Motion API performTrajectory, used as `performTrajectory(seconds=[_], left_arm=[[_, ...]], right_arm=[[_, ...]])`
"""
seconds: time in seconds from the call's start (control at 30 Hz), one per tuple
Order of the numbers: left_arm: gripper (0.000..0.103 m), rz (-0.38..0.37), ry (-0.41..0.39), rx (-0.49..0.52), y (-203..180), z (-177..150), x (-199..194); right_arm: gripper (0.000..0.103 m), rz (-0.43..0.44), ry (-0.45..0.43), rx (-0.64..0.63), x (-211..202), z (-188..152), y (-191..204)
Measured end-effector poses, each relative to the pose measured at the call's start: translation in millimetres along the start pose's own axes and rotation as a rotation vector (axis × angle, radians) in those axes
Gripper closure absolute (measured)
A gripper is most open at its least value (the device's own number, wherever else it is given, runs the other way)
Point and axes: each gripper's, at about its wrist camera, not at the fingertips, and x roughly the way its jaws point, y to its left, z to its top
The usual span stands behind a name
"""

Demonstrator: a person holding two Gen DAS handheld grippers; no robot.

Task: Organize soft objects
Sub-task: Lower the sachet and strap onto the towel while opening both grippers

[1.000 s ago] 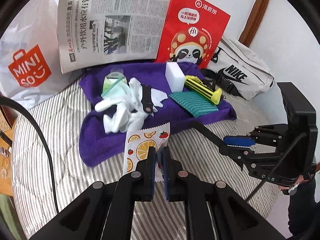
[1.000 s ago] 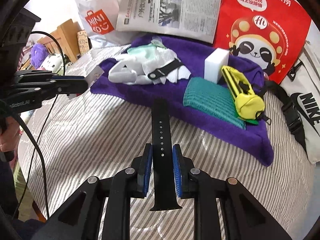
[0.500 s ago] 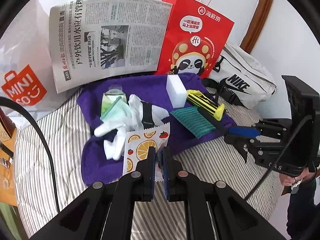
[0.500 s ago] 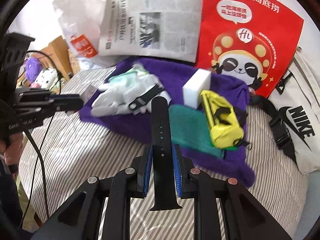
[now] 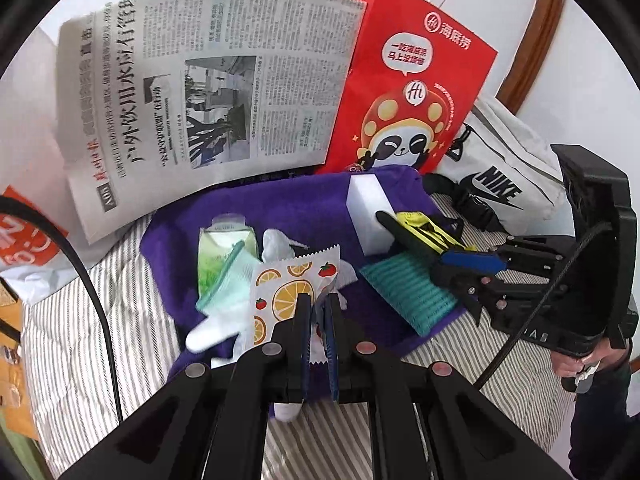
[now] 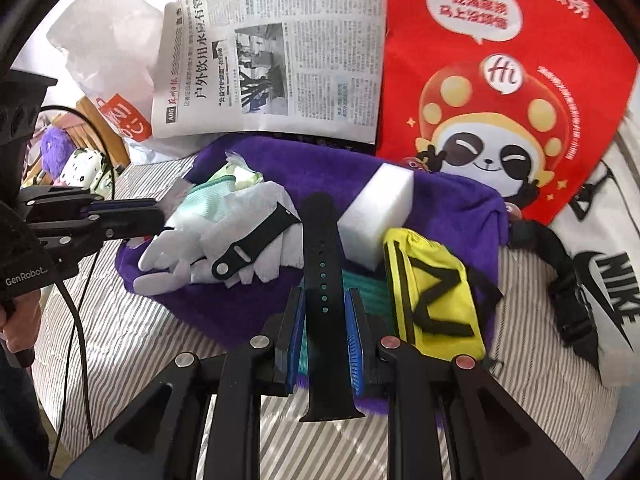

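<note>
Right claw (image 6: 323,332) clamping black strap (image 6: 322,280), lengthwise, tip pointing away

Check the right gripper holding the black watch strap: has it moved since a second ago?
Yes. The right gripper with the black watch strap has advanced toward the purple towel, now over its near edge.

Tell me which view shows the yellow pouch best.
The right wrist view: the yellow pouch lies close and whole on the purple towel, black straps plain, beside the white sponge. In the left wrist view the pouch is smaller and partly hidden behind the watch strap held by the right gripper.
</note>
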Motion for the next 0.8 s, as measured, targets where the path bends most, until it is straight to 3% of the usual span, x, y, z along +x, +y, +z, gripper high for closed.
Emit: performTrajectory(seconds=[0.43,0.8], left_arm=[[0.095,0.004,0.04,0.023,10,25,44],[0.095,0.002,0.111,0.038,17,26,80]], right_arm=[[0.083,0.01,0.054,-0.023,39,9,-8],[0.082,0.047,0.076,-0.026,56,8,-13]])
